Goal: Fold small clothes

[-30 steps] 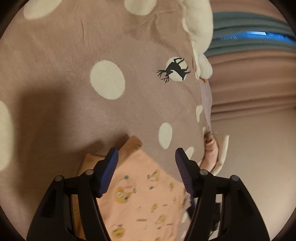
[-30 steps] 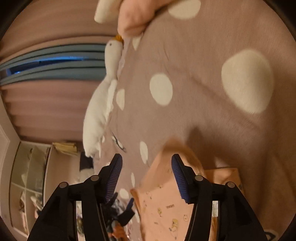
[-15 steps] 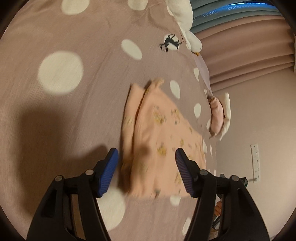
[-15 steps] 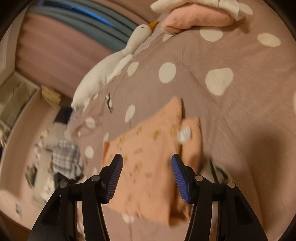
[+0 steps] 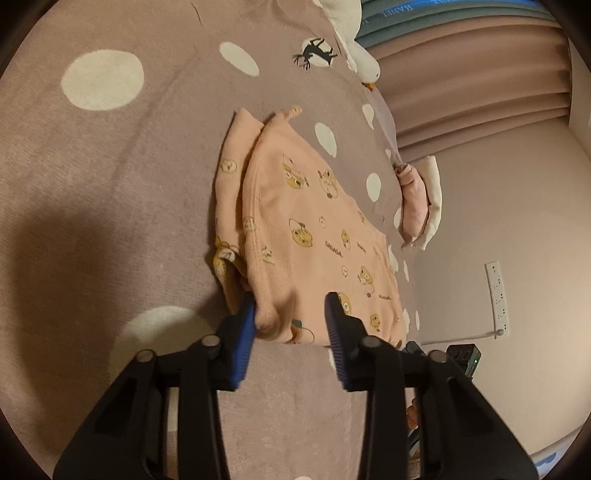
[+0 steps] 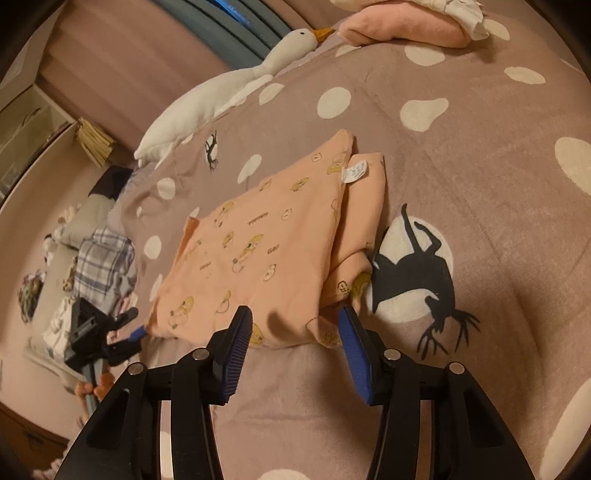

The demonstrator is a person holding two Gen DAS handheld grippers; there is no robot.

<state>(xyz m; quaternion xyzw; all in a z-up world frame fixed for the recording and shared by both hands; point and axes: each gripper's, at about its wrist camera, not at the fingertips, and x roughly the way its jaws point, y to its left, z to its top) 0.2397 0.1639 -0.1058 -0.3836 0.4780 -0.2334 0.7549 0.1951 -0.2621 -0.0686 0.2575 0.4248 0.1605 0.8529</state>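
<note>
A peach garment [image 5: 310, 229] printed with small cartoon animals lies folded flat on the brown spotted bedspread [image 5: 110, 192]. One narrower layer sticks out along its side, with a white label [image 6: 354, 172] on it. My left gripper [image 5: 291, 321] is at the garment's near edge, its jaws closing; the edge sits between the blue pads, the left one touching the fold. My right gripper [image 6: 293, 325] is at the opposite end of the garment [image 6: 266, 243], jaws closing slightly, with the hem between the pads and not pinched. The left gripper's blue fingertip [image 6: 136, 334] shows at the garment's corner.
A white plush goose [image 6: 229, 88] lies along the bed's far side. A folded pink and white stack [image 6: 402, 33] rests near the goose's beak. Plaid clothes [image 6: 103, 266] are heaped beside the bed. Curtains and a wall with a socket strip [image 5: 496, 295] border the bed.
Both grippers drew back from over the garment to its two ends, so it now lies whole ahead of them. The left jaws have narrowed around the near edge.
</note>
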